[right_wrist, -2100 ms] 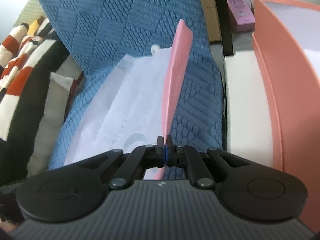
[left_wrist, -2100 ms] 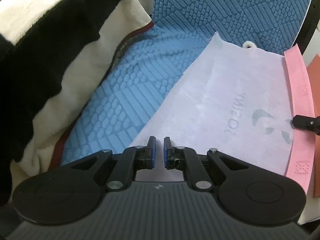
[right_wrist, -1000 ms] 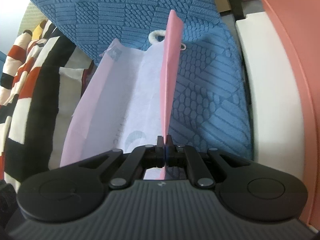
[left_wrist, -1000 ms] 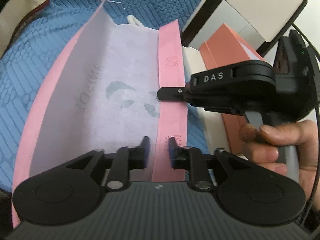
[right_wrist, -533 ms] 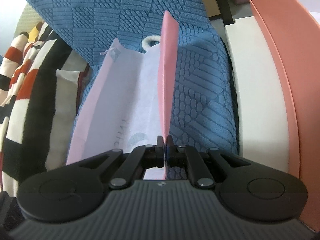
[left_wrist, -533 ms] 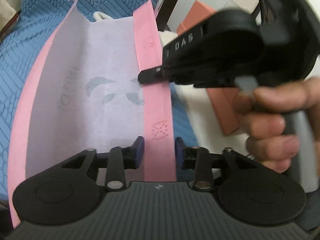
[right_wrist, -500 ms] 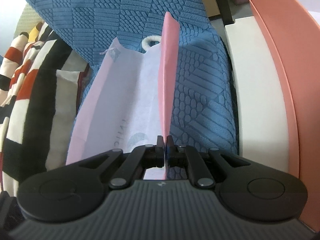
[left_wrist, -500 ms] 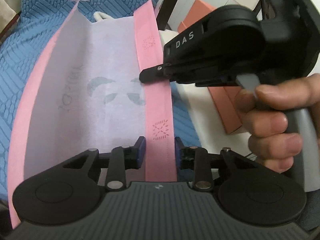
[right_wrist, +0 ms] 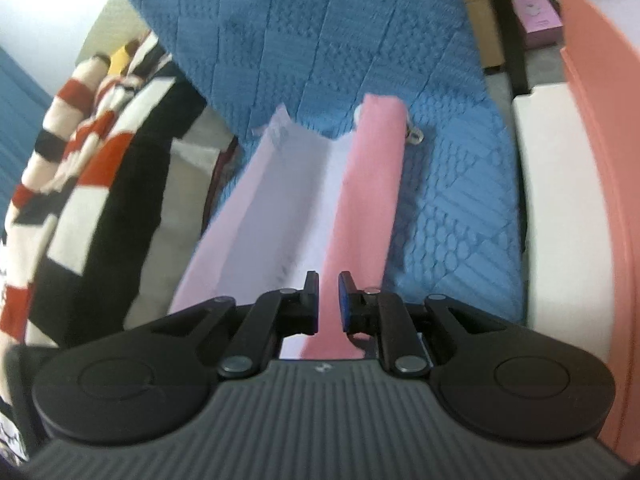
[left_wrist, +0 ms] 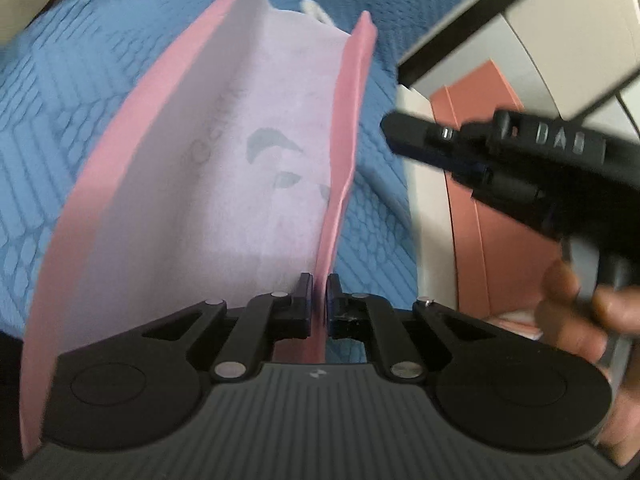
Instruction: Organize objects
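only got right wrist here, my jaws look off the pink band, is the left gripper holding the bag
observer: yes, the left gripper has just closed its jaws on the pink band of the bag, pads pressing it.
operator: is my gripper clear of it
observer: in the left wrist view the right gripper, jaws just opened, sits off to the side of the band, not touching.

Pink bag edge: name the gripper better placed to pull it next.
Left. The left gripper is shut on the pink bag edge; the right gripper, jaws just opening, has let go.
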`<state>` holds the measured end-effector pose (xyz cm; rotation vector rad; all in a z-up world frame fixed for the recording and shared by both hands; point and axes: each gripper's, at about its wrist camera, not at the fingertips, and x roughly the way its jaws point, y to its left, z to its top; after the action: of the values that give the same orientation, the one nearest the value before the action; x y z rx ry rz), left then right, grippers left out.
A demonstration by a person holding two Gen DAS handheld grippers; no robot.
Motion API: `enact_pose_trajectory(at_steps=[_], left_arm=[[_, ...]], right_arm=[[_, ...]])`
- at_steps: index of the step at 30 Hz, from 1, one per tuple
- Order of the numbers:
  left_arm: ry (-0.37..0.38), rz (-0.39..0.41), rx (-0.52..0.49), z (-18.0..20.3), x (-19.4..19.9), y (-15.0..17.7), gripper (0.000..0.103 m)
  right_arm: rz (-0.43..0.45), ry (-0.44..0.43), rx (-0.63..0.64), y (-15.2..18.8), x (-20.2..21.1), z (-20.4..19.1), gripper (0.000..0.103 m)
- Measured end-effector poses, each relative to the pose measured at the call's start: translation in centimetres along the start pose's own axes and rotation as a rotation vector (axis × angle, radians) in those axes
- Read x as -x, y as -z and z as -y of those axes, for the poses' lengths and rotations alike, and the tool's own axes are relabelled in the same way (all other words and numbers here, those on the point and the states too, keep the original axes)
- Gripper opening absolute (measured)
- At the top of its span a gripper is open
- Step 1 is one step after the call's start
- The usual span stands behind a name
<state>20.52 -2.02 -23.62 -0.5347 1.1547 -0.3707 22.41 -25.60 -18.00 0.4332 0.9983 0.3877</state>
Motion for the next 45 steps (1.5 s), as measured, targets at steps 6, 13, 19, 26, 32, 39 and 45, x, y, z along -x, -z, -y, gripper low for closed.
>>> enact_pose_trajectory(at_steps=[6,13,19,26,32,39,45], left_arm=[[0.015,-0.015,0.054,-0.9,-0.2,-0.7,0.009],[-0.025,0.005,0.031,-0.8,1.0,-1.1,0.009],[-0.078,0.070,-0.022,-0.4,3.3,-1.4,0.009],[-0.102,0.058,-0.083,0.0,3.6,-1.6,0.009],[-0.185,-0.007,-0.149,0.2,2.0,-1.5,0.009],[-0.177,-0.024,-0.151,-0.3,2.0,-1.8,0.009],[-0.147,-0.036,-0.107,-1.1,2.2,-2.0,0.009]], right_arm=[[-0.062,-0.015,0.005,0.5,-2.2,0.0,0.012],[-0.099,0.028,0.047,1.1,-3.8,-0.8,0.012],[-0.098,0.038,0.032,1.2,-3.9,-0.8,0.008],[-0.096,0.070,0.044,1.1,-4.2,-1.6,0.008],[-0.055,0.083,0.034,0.2,-4.0,-1.5,0.015],[0.024,0.122,-0.020,-1.3,-3.7,-0.4,0.039],[-0.006,0.056,-0.127,-1.3,-5.0,0.4,0.038]])
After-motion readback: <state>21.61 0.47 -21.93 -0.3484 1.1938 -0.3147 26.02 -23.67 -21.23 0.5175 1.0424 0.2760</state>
